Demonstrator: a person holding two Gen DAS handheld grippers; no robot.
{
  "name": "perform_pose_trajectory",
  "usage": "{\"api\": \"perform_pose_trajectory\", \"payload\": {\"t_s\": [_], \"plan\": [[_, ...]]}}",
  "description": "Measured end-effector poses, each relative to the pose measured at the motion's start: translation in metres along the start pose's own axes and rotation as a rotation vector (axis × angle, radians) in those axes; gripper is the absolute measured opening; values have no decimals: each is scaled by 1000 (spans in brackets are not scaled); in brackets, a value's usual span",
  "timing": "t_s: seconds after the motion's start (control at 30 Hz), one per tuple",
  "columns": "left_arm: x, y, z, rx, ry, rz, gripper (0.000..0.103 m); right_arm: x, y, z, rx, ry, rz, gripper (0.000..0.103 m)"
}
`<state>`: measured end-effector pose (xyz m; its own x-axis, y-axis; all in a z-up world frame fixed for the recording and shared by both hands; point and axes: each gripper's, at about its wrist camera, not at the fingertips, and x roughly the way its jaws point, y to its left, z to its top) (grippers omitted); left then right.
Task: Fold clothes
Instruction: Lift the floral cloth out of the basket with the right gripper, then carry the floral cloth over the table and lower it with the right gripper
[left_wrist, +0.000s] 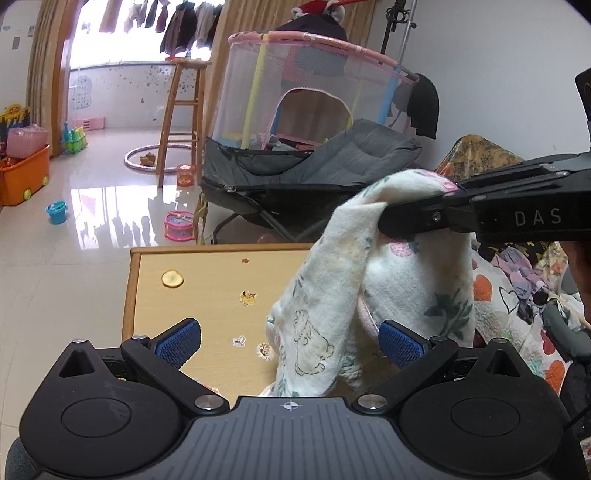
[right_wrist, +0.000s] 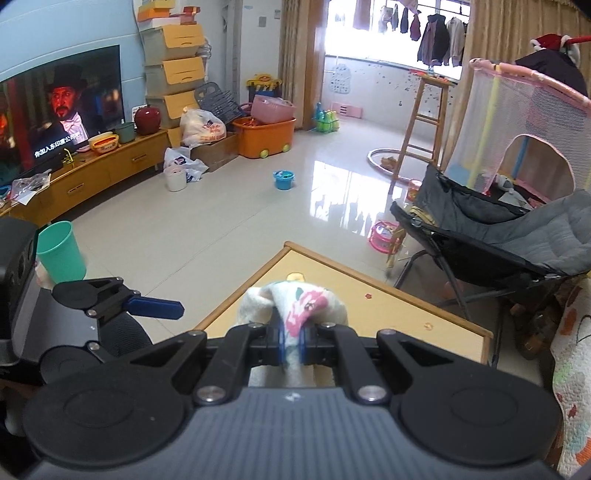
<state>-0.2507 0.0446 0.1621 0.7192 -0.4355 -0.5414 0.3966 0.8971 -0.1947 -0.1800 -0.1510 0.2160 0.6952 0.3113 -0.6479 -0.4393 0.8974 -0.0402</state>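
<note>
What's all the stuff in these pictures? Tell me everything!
garment: one, white with pink flowers, hanging over the table, pinched at the top
table: one, light wood, stickers on it
recliner: one, grey, behind the table
playpen: one, pink rim, behind the recliner
stool: one, wooden, by the window
hoop: one, pale, on the floor around the stool's feet
orange bin: one, by the curtain
blue bucket: one, on the floor
TV: one, switched on, left wall
green cup: one, far left
left gripper: jaws open, blue pads
right gripper: jaws shut on garment
</note>
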Motion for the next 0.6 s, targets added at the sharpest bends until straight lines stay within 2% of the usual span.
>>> {"api": "perform_pose_trajectory", "payload": {"t_s": [0.3,0.6], "plan": [[16,11,-11,-26,47,16,103,32,-13,-15,21,74,-10,8],[36,15,-20,-43,85,19,103,68,-31,-41,49,158,-92,8]]}}
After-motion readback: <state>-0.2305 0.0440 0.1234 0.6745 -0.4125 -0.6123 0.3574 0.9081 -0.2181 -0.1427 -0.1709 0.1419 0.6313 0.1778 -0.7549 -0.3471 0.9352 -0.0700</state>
